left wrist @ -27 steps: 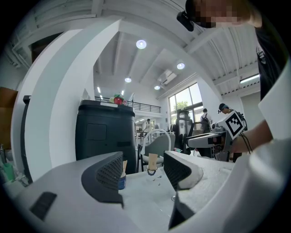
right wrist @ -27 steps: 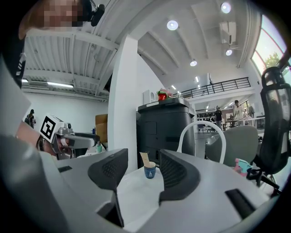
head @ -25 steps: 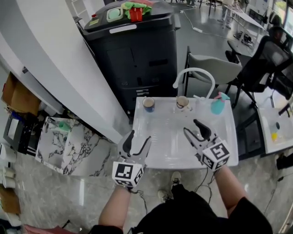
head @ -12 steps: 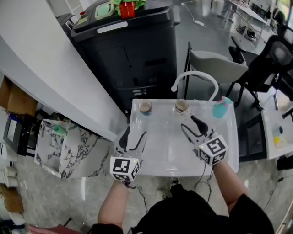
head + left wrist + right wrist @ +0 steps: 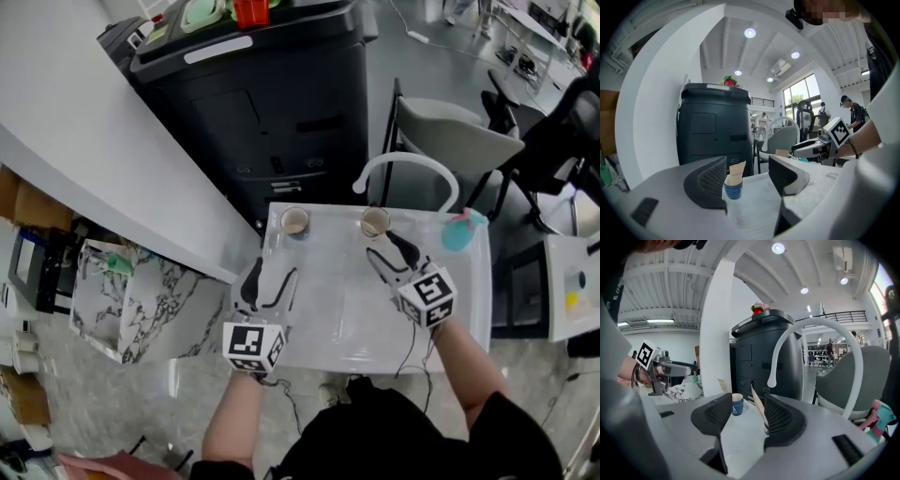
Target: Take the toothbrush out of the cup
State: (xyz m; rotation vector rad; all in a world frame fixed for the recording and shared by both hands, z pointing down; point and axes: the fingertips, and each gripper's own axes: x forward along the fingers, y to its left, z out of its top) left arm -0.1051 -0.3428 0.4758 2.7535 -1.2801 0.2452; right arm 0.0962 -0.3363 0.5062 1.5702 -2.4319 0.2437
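Two paper cups stand at the back of the white table point(image 5: 319, 309): a blue one point(image 5: 294, 221) on the left and a second cup point(image 5: 375, 222) on the right. My right gripper point(image 5: 385, 250) is open just in front of the right cup. In the right gripper view a tan wrapped toothbrush point(image 5: 759, 405) leans between the open jaws of my right gripper point(image 5: 746, 411), close to the right jaw, which hides its cup. The blue cup point(image 5: 737, 404) stands farther back. My left gripper point(image 5: 272, 277) is open and empty, short of the blue cup point(image 5: 733, 188), which holds a tan wrapped stick point(image 5: 737, 170).
A teal spray bottle point(image 5: 457, 232) sits at the table's back right corner. A white curved tube point(image 5: 405, 165) arches over the back edge. Behind are a black cabinet point(image 5: 262, 103) and a grey chair point(image 5: 459, 141). A marble slab point(image 5: 141, 300) lies left of the table.
My right gripper has moved forward up to the right cup. The left gripper has stayed roughly where it was, and both stay open.
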